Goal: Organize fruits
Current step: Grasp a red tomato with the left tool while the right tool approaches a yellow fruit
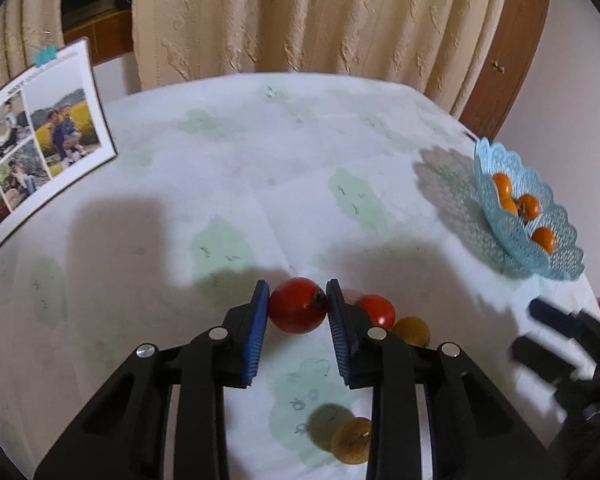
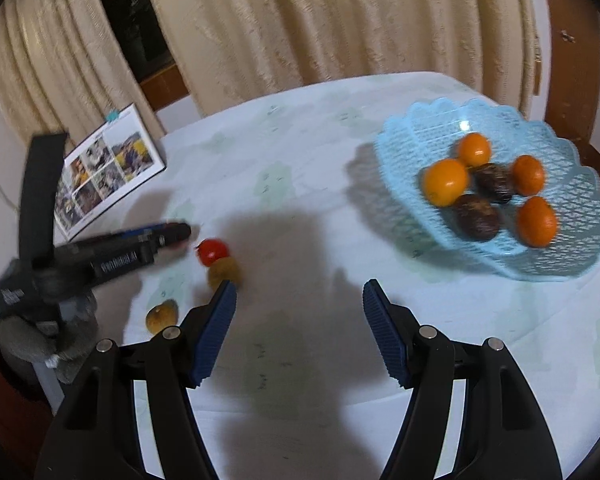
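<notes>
My left gripper (image 1: 297,294) has its blue pads against both sides of a red tomato-like fruit (image 1: 297,310) on the tablecloth. A second red fruit (image 1: 377,310) and a brownish-yellow fruit (image 1: 413,331) lie just right of it; another brownish-yellow fruit (image 1: 352,440) lies nearer. My right gripper (image 2: 299,294) is open and empty above the cloth. The light blue lattice basket (image 2: 416,132) at the right holds several oranges (image 2: 446,182) and two dark brown fruits (image 2: 478,216). The left gripper (image 2: 176,234) also shows in the right wrist view beside a red fruit (image 2: 213,251).
A photo calendar (image 1: 40,152) stands at the table's far left. Cream curtains (image 1: 300,16) hang behind the round table (image 1: 236,148). A wooden cabinet (image 1: 512,60) stands at the far right. The basket (image 1: 556,256) sits near the table's right edge.
</notes>
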Motion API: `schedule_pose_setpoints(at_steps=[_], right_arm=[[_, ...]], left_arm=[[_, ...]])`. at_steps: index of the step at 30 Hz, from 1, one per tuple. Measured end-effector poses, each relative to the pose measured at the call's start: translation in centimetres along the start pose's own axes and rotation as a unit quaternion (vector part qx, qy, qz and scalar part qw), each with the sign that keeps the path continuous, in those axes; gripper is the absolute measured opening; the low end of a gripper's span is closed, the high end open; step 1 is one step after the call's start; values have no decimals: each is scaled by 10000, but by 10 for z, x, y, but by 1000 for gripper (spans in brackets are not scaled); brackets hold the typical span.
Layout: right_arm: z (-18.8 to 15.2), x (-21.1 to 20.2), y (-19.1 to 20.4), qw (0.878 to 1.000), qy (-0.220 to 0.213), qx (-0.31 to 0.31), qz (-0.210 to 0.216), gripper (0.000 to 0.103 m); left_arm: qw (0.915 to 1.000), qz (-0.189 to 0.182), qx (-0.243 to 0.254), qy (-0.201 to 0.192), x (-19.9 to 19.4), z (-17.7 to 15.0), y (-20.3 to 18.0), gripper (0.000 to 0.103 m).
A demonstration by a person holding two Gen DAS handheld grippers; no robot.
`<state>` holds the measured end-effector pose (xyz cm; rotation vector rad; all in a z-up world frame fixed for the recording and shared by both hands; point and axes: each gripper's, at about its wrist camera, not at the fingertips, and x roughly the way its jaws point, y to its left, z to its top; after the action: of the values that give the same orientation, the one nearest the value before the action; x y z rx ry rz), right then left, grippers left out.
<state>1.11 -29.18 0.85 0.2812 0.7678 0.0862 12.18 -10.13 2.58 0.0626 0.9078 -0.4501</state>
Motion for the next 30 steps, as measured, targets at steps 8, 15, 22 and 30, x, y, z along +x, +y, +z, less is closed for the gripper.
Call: schedule_pose_setpoints(at_steps=[8,15,22,30], right_arm=[[5,26,32,9985,244,-407,274,68],[13,57,51,9958,583,-561,423,55],[15,73,59,9945,710,-693,345,30],[16,52,49,9969,466,-579,259,27]], left_arm=[[9992,189,-123,-320,-28,10,6,30],[9985,242,-135,-472,-43,13,8,30],[9984,224,-140,-506,-47,15,6,30],[9984,221,-142,-499,-47,15,5,30]])
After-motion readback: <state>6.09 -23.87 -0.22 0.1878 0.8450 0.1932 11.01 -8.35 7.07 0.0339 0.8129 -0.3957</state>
